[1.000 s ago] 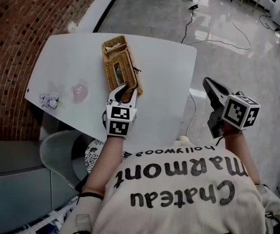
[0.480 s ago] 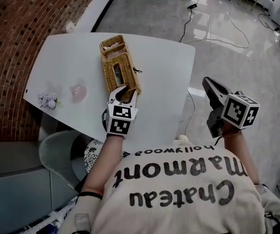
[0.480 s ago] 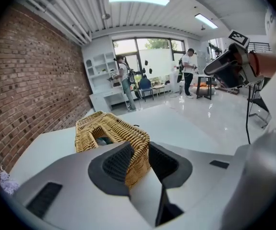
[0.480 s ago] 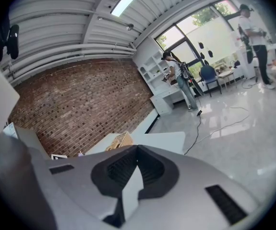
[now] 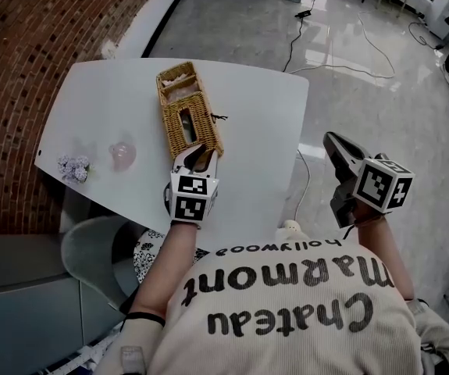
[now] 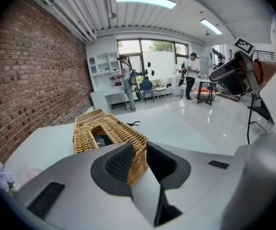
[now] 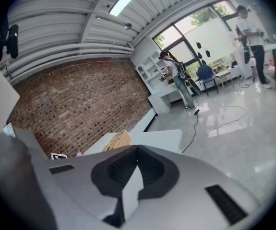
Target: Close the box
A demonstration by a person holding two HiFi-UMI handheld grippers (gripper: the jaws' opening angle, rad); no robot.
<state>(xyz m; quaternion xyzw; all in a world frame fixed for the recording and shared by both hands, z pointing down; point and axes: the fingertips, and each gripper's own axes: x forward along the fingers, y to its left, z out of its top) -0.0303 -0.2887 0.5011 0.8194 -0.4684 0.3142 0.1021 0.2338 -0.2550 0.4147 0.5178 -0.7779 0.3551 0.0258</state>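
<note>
Surface [image 5: 255,108]: box [image 5: 187,119] is laid lengthwise, running away from left gripper [image 5: 197,157].
Left gripper: jaws just closing, clamped on box's near end.
Right gripper [image 5: 335,143]: jaws together, empty, held well apart.

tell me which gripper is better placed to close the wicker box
Left. The left gripper is at the near end of the wicker box, its jaws having just closed in on that corner. The right gripper hangs off beyond the table edge, jaws shut and empty.

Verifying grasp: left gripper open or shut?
Left gripper is shut on the wicker box: its near corner sits between both pads; jaws have just been closing.
</note>
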